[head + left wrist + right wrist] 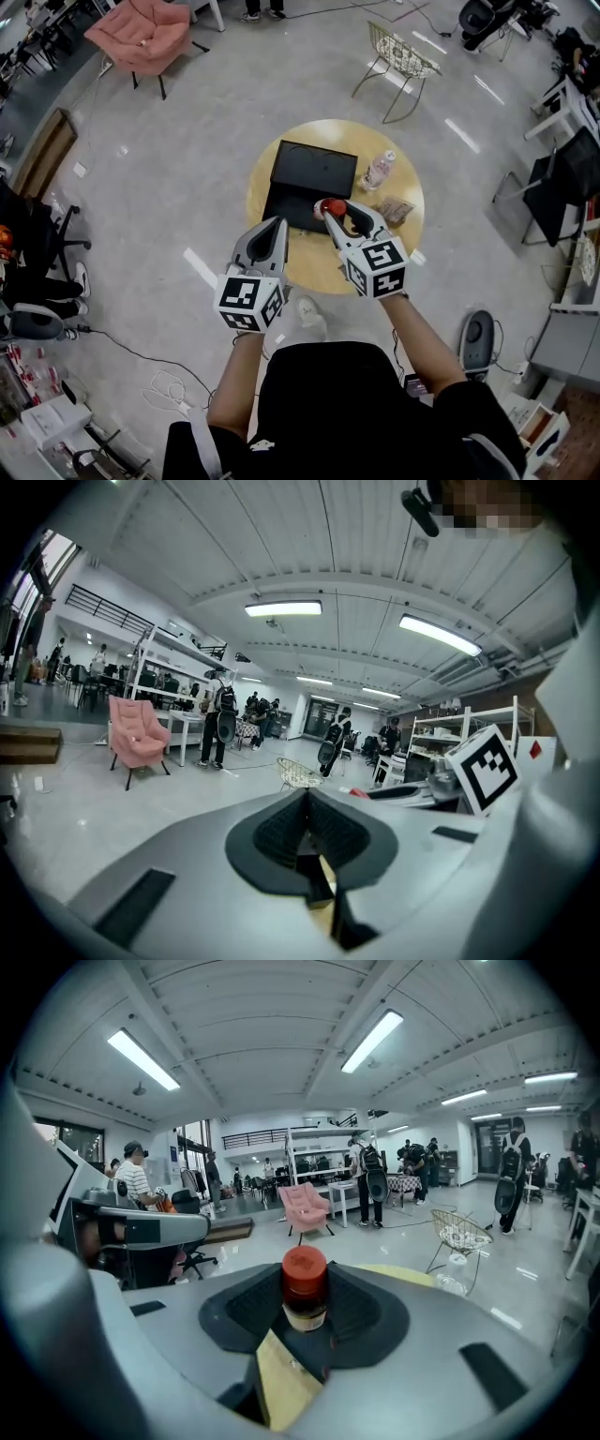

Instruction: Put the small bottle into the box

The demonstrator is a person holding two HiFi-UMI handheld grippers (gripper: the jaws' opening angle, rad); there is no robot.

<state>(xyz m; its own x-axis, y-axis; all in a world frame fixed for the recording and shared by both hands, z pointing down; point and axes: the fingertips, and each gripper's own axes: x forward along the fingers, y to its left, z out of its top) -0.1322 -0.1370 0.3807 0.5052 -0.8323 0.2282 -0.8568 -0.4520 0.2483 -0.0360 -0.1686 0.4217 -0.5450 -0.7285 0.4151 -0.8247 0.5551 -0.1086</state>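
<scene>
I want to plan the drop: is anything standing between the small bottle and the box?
Nothing visible does. The right gripper holds the small bottle close by the box; the water bottle and packet lie off to the side.

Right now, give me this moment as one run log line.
right gripper: shut on small bottle | left gripper: shut, empty | box: open on table | small bottle not yet in box
</scene>
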